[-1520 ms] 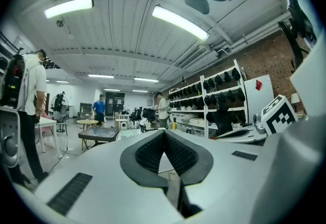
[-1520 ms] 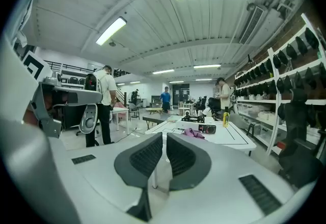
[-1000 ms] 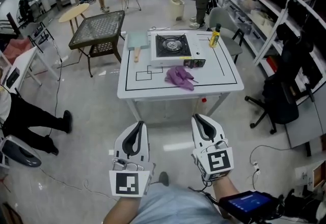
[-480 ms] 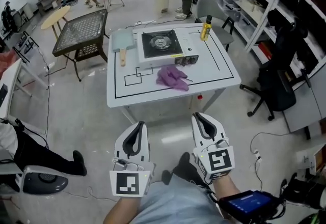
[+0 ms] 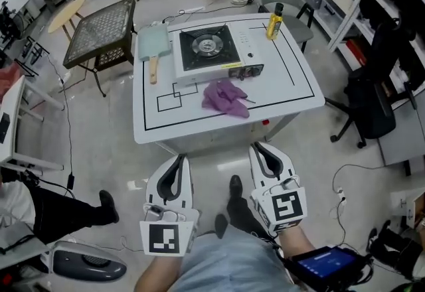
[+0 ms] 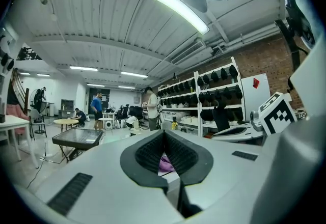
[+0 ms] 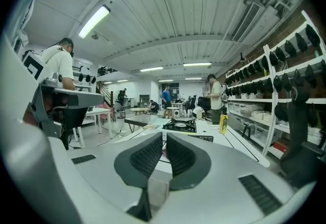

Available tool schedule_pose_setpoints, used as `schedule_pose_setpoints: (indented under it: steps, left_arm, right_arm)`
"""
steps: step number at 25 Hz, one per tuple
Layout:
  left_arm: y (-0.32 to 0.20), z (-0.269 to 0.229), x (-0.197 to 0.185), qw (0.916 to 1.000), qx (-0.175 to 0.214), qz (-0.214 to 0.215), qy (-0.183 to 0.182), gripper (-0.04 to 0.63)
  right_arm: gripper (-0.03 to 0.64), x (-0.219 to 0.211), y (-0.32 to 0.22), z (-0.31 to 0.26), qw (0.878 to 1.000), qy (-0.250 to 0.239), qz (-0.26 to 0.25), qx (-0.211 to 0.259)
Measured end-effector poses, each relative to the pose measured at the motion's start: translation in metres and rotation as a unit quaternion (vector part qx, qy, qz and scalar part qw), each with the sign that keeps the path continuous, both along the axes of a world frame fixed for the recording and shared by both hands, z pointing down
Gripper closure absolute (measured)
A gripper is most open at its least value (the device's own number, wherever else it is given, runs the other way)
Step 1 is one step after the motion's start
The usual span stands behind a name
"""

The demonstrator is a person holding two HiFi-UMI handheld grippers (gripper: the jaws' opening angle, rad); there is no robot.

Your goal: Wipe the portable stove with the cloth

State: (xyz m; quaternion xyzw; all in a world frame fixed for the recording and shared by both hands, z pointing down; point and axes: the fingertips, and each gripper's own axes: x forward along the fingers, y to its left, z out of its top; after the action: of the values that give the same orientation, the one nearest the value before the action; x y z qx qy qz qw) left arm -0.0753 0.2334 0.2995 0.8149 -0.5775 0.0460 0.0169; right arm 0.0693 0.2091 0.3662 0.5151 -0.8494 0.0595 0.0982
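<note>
On the desk [image 5: 292,95] the portable stove [image 5: 209,50] sits toward the far edge, with the cloth [image 5: 226,98] just in front of it. A board [image 5: 153,45] lies at the stove's left and a bottle [image 5: 273,21] behind it to the right. The left claw [image 5: 178,161] and the right claw [image 5: 262,150] hang side by side over the floor, short of the desk's near edge — a side table [image 5: 99,32] stands left of the desk.
</note>
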Motion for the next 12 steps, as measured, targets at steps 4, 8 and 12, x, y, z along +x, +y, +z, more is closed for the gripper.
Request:
schedule_pose_setpoints:
  steps: [4,8,12]
  left_arm:
    - [-0.038,0.006,0.017,0.9998,-0.016,-0.001,-0.008,0.577]
    - [-0.075,0.004,0.037,0.9997,-0.016,-0.002,-0.020,0.577]
    - [-0.112,-0.009,0.053,0.9996,-0.005,-0.005,-0.029,0.577]
  right_arm:
    - [0.563,0.011,-0.039,0.009,1.000,-0.014,-0.005,-0.012]
    - [0.563,0.026,-0.083,0.008,0.999,-0.028,-0.017,-0.011]
    - [0.563,0.036,-0.125,-0.002,0.999,-0.041,-0.028,-0.005]
